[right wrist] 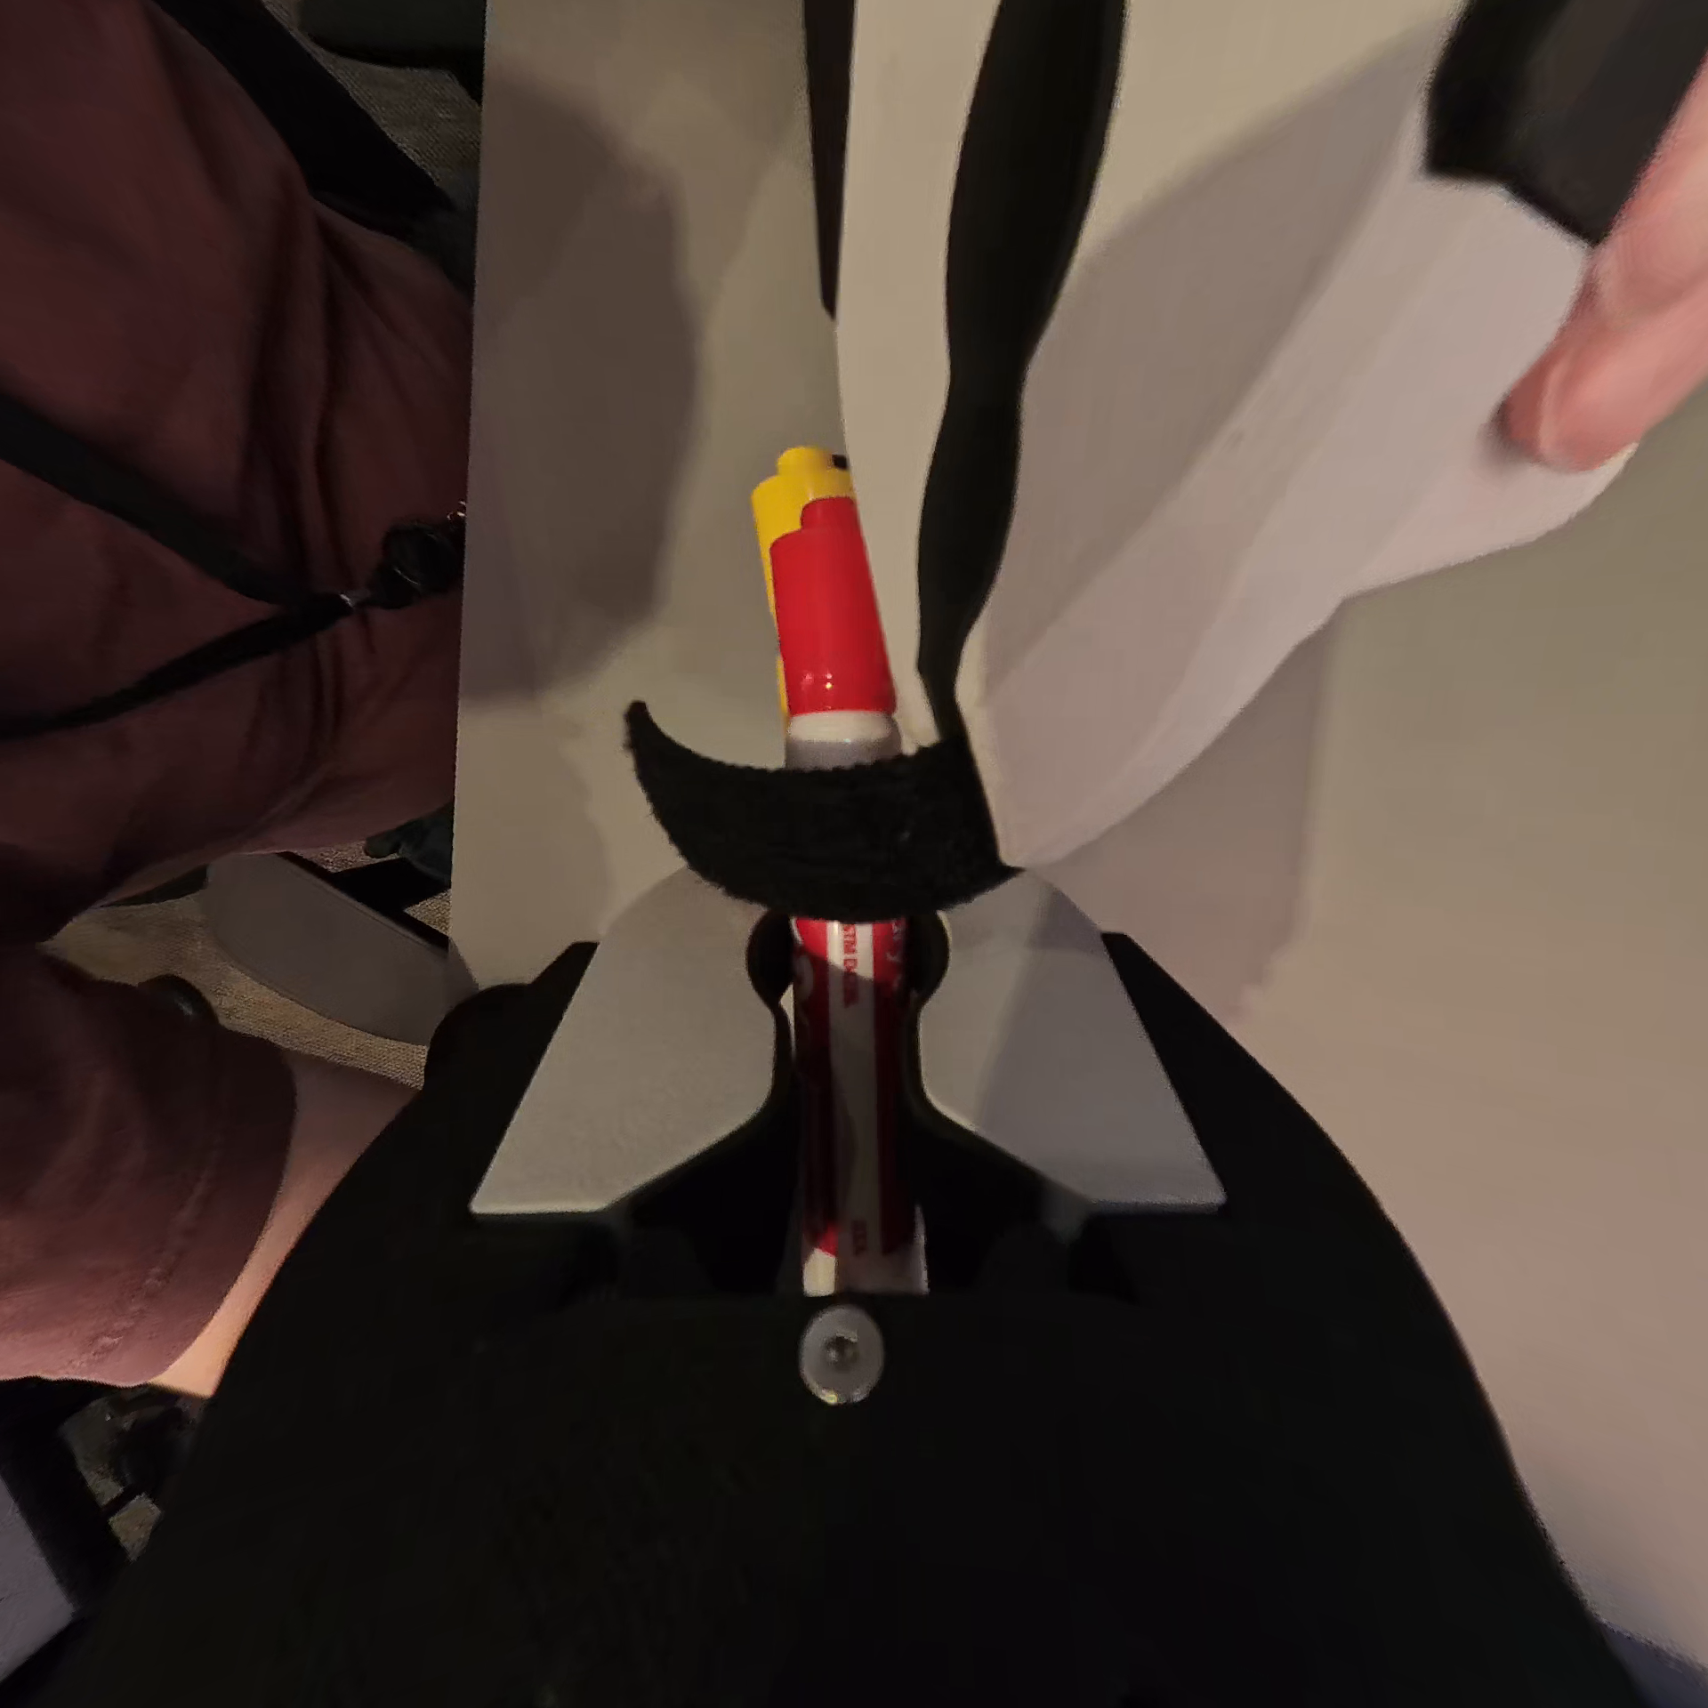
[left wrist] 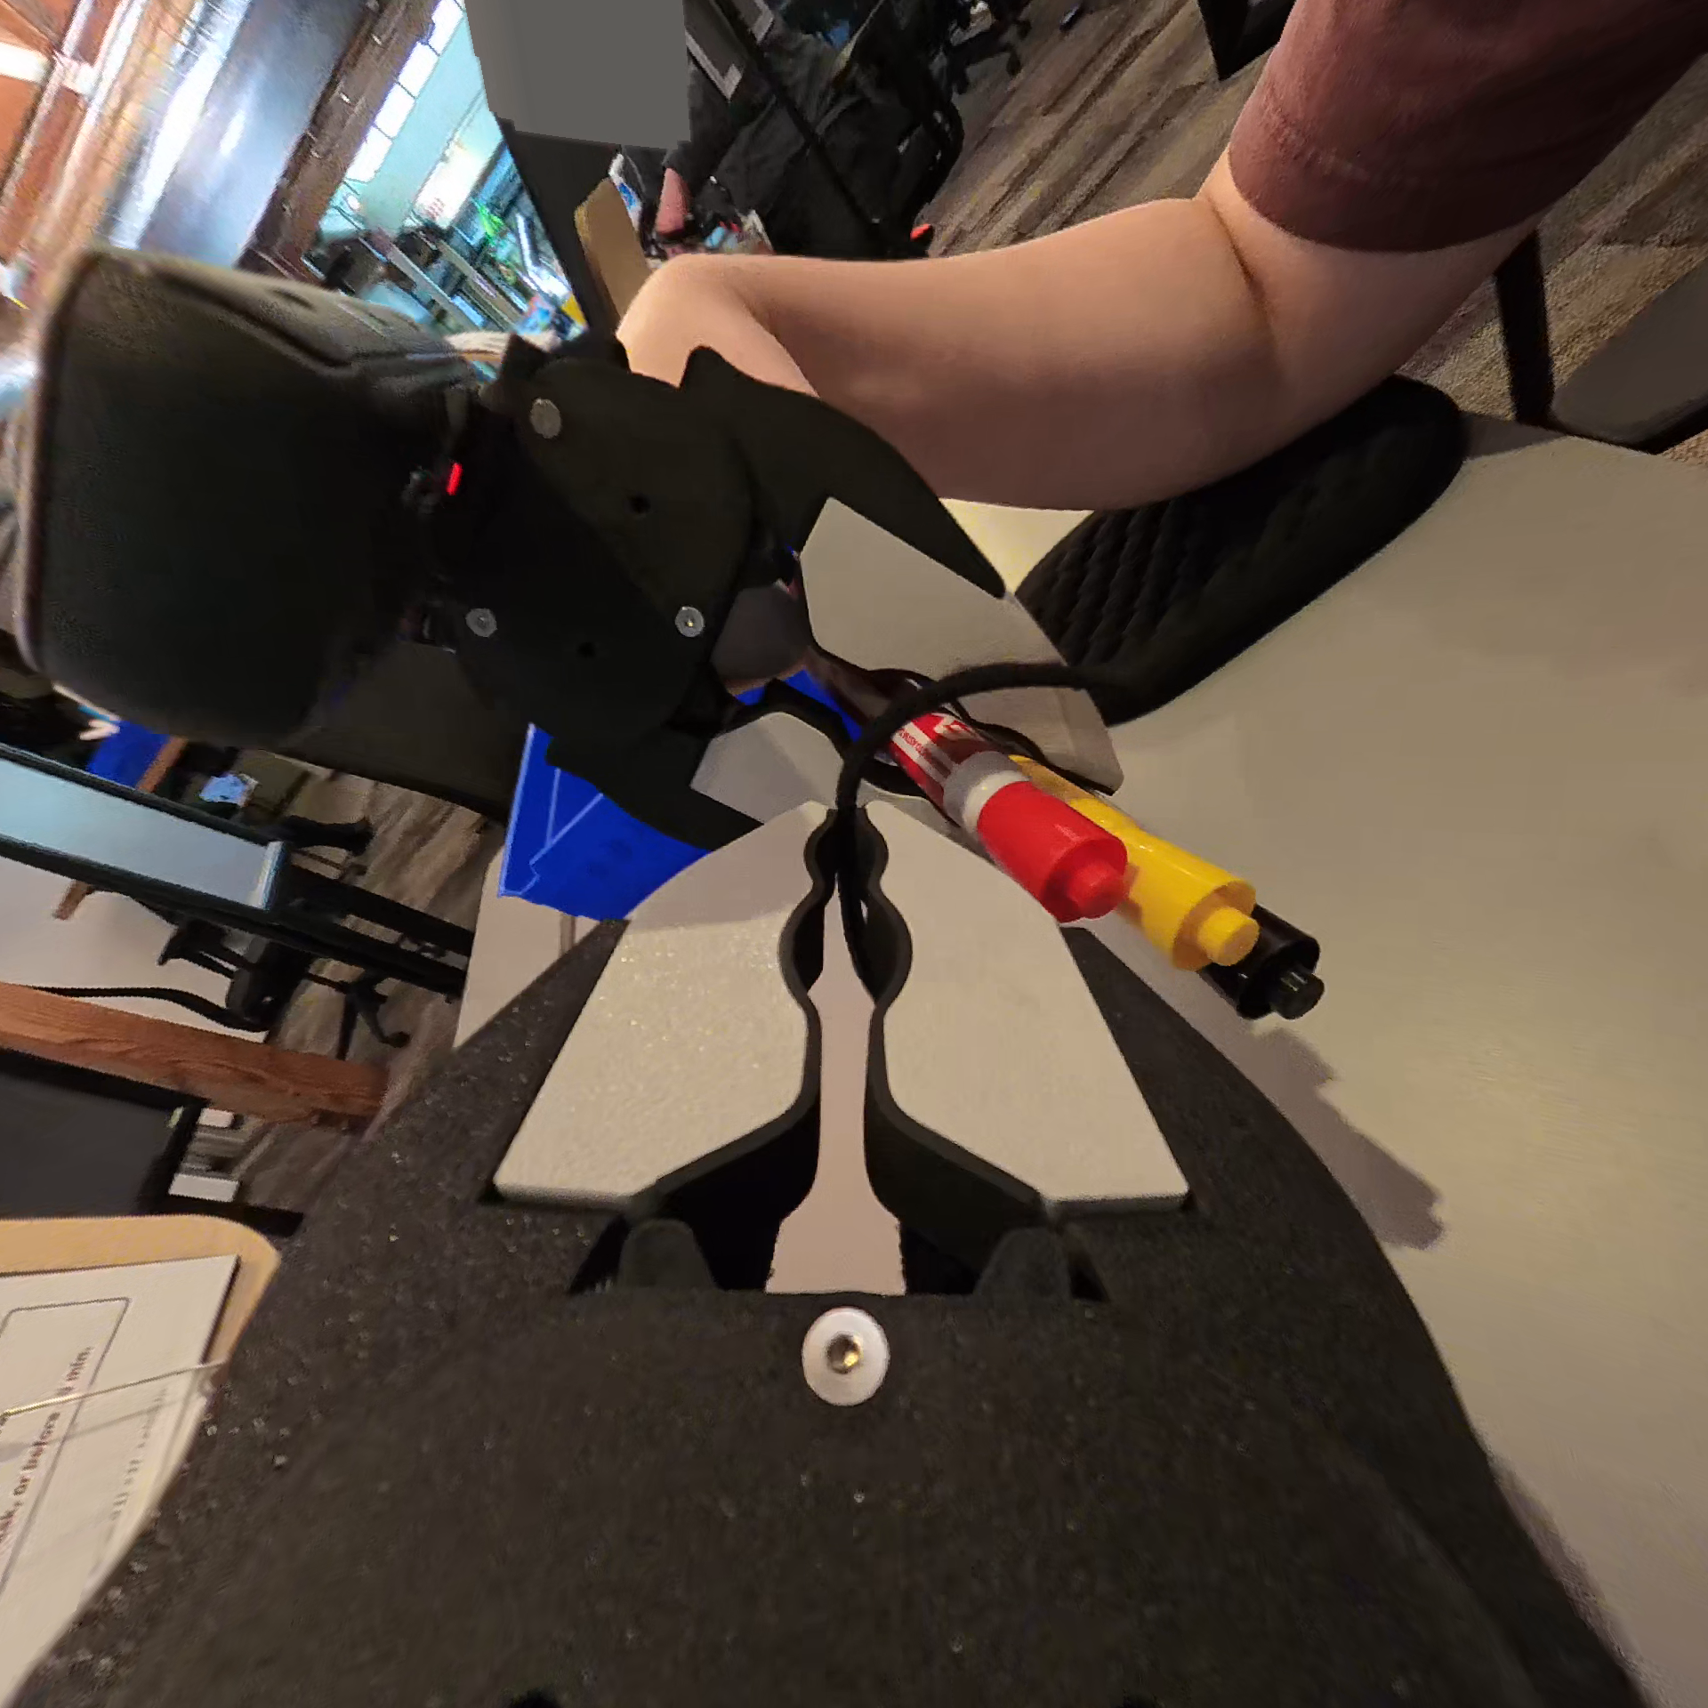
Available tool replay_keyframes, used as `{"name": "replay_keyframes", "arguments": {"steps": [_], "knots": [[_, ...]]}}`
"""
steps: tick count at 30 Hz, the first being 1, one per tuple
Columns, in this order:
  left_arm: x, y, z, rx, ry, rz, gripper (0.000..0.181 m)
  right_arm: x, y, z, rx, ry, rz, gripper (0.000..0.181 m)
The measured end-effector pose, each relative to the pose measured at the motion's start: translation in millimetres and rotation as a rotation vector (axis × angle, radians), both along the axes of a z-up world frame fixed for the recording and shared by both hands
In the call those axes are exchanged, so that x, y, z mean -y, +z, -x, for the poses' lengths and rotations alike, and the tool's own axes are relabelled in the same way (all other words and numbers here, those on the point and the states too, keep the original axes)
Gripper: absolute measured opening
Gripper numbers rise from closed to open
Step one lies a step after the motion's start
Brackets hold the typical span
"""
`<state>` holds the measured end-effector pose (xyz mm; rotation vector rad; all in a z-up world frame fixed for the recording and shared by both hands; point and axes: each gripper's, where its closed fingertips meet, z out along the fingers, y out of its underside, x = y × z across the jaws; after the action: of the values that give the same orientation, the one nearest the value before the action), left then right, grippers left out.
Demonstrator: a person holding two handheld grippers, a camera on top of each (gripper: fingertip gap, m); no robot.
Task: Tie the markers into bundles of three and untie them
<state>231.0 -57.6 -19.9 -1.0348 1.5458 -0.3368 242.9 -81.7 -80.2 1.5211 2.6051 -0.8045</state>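
Three markers are held together: red (left wrist: 1035, 841), yellow (left wrist: 1174, 896) and black (left wrist: 1280, 970), caps pointing out over the pale table (left wrist: 1433, 786). My right gripper (left wrist: 887, 712) is shut on their barrels. In the right wrist view it (right wrist: 846, 924) clamps the red marker (right wrist: 832, 601), with the yellow one (right wrist: 786, 490) behind. A black strap (right wrist: 813, 832) lies across the markers just past its fingertips. My left gripper (left wrist: 846, 818) is shut on the strap (left wrist: 924, 693), which loops up to the markers. It also shows in the right wrist view (right wrist: 975, 804), pinching the strap's right end.
A black mesh chair (left wrist: 1248, 573) stands behind the table. A blue bin (left wrist: 591, 850) is on the floor to the left, and a sheet of paper (left wrist: 92, 1386) lies at lower left. A person's arm (left wrist: 1017, 370), hand (right wrist: 1617, 323) and maroon shirt (right wrist: 185, 462) are close by. The grippers' ends are close to 6 cm from one another.
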Motion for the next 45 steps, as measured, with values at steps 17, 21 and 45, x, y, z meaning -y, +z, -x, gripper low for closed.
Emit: {"name": "replay_keyframes", "arguments": {"steps": [17, 21, 45], "knots": [[4, 9, -19, 0.085, 0.000, -0.124, 0.002, -6, 9, -21, 0.024, -0.034, -0.079, 0.020], [0, 7, -19, 0.067, 0.021, -0.168, 0.002, 2, 15, -20, -0.014, 0.009, -0.018, 0.020], [15, 21, -21, 0.059, 0.017, -0.171, 0.004, 9, 28, -16, -0.144, 0.098, -0.021, 0.021]]}}
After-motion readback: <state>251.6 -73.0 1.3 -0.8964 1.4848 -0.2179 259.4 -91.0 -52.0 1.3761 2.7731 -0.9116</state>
